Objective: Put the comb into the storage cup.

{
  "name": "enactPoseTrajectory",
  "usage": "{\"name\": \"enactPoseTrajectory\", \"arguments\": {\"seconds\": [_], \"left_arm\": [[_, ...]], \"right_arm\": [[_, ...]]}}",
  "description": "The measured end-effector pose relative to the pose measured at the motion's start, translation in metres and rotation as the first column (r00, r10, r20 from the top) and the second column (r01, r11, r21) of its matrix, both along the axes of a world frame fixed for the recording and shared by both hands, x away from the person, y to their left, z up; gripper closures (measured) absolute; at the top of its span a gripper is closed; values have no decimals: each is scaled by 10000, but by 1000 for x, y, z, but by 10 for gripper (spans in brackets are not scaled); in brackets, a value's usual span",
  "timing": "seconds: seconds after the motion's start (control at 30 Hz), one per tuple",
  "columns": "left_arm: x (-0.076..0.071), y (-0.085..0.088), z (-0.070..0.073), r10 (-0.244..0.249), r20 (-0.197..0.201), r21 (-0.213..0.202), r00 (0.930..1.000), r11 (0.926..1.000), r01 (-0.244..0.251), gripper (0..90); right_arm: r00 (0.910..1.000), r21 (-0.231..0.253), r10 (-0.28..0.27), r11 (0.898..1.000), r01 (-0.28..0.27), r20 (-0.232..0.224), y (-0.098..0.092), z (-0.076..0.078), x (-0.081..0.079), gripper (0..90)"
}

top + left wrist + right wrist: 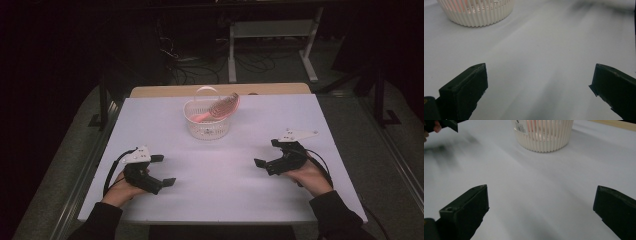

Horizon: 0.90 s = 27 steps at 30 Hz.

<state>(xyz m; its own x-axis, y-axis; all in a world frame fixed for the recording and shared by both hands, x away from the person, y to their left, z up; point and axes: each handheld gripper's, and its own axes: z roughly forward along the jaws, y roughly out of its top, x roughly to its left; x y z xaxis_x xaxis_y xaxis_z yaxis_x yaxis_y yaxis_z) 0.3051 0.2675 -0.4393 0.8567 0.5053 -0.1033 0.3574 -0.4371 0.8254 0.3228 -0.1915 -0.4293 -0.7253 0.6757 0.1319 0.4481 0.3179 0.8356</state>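
Holding my left gripper (163,170) and right gripper (267,153) spread wide and empty, I am hovering near the basket (206,125).

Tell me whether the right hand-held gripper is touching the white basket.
Apart. The high view shows the right hand-held gripper well short of the white basket, bare table between them; its own view shows open jaws with nothing between.
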Motion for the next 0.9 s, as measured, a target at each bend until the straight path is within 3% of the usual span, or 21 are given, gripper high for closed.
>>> {"name": "enactPoseTrajectory", "arguments": {"seconds": [0.67,0.9], "left_arm": [[0,0,-1,44,41,90,10000,9999,-44,3],[0,0,0,83,73,63,9999,9999,-84,3]], "right_arm": [[9973,-200,-713,9972,717,192,-29,-15,-34,0],[9972,-512,-726,9960,733,152,-33,-20,-40,0]]}}
